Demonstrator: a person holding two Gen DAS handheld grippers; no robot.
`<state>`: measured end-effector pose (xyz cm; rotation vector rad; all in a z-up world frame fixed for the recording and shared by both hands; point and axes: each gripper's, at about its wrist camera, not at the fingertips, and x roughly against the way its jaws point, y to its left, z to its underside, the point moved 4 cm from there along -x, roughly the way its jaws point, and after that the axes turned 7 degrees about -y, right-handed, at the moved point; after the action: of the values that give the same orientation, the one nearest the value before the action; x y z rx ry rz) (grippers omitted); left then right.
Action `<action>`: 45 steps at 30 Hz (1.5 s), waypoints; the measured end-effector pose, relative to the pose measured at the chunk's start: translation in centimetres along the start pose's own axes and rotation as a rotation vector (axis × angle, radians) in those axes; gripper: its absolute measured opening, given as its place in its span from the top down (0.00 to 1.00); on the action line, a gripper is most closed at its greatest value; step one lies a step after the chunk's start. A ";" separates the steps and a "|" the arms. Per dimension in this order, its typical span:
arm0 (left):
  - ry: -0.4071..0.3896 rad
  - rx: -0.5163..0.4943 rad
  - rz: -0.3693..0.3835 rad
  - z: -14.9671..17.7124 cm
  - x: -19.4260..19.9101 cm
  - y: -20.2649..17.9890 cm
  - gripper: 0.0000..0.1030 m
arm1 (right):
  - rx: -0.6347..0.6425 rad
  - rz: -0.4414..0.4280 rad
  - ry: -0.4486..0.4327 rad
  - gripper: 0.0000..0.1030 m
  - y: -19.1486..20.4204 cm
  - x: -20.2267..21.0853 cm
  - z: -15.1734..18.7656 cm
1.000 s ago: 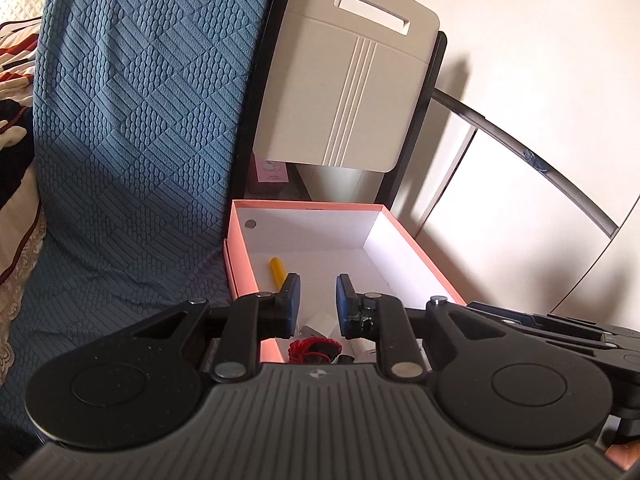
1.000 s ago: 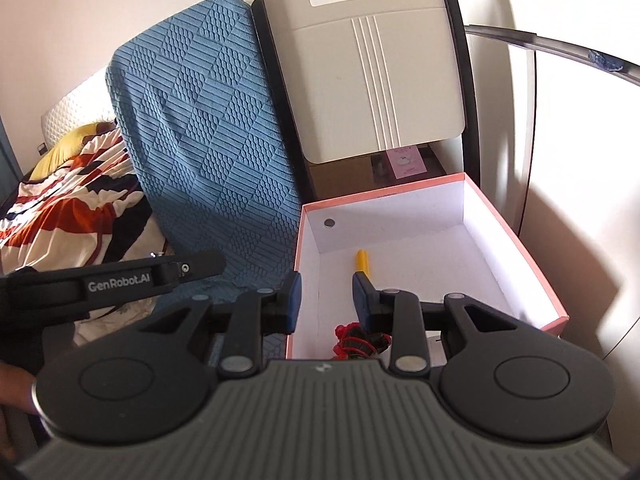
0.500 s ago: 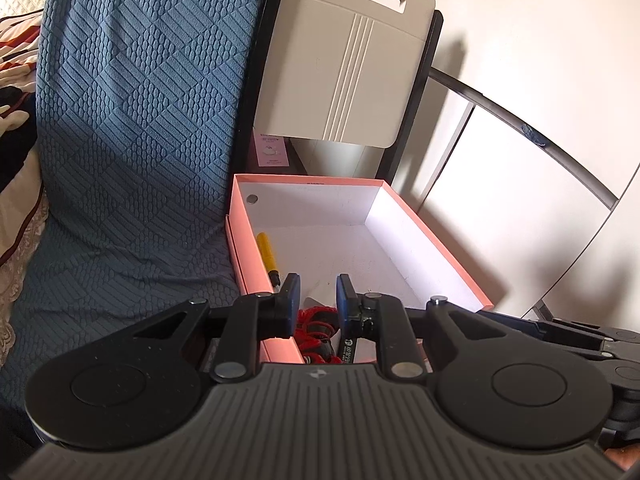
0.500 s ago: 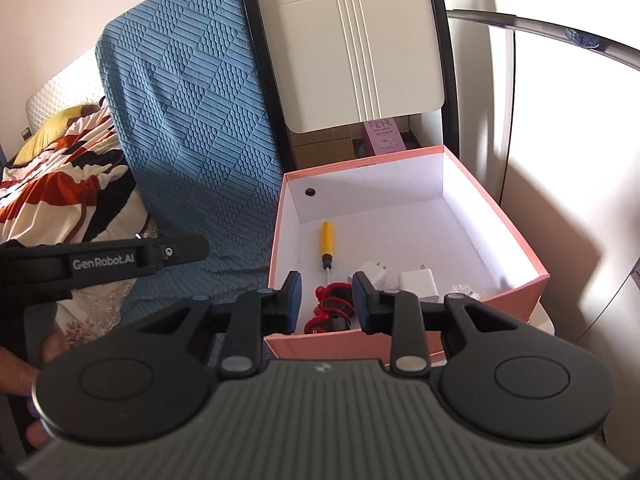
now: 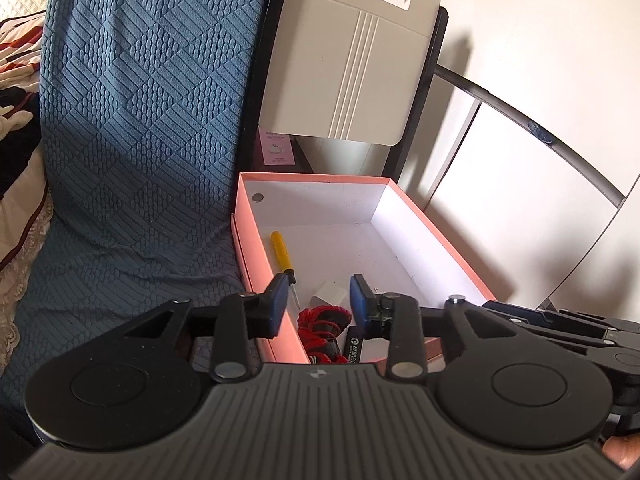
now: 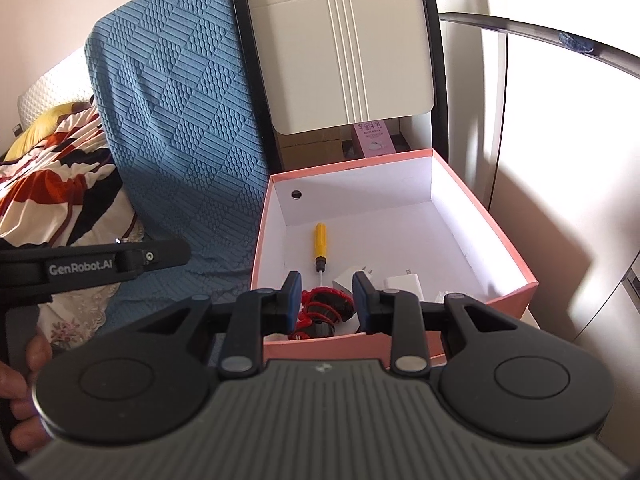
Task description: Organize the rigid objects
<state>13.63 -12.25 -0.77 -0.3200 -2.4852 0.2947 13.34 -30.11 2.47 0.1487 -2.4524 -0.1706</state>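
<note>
A pink shoebox (image 5: 312, 178) with a white inside stands open below both grippers. In it lie a yellow screwdriver (image 5: 278, 246), a red coiled cable (image 5: 324, 326), a black marker (image 5: 353, 344) and a white plug (image 5: 330, 293). My left gripper (image 5: 319, 300) hangs over the box's near left corner; its jaws are opening and nothing is between them. My right gripper (image 6: 327, 298) hovers over the near edge of the box (image 6: 352, 168), slightly open and holding nothing. Beyond it I see the screwdriver (image 6: 320, 245), the red cable (image 6: 326, 308) and two white chargers (image 6: 402, 282).
A blue textured cover (image 5: 132, 120) drapes the seat left of the box. A beige board with a handle slot (image 5: 352, 60) leans behind it, with a pink carton (image 6: 374, 140) beneath. White panels with a dark rail (image 5: 520, 120) stand to the right. A patterned blanket (image 6: 52, 184) lies far left.
The left gripper's jaws have spread apart from a near-shut stance. Both views now show more of the box's contents. The right gripper's gap is unchanged.
</note>
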 end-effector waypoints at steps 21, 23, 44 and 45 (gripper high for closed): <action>-0.005 -0.033 -0.093 0.0 -0.4 0.4 0.00 | 0.003 0.066 -0.002 0.06 -1.6 -0.3 0.1; -0.005 -0.042 -0.102 0.2 -0.3 0.5 0.00 | 0.003 0.070 -0.002 0.06 -1.6 -0.3 0.0; 0.009 -0.029 -0.124 0.4 0.0 0.8 0.00 | 0.026 0.082 0.013 0.06 -1.4 -0.5 0.3; 0.009 -0.027 -0.123 0.4 0.0 0.9 0.00 | 0.025 0.082 0.013 0.06 -1.4 -0.5 0.3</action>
<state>13.49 -11.47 -1.33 -0.1776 -2.4896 0.2081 13.65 -31.40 1.68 0.0597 -2.4437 -0.1027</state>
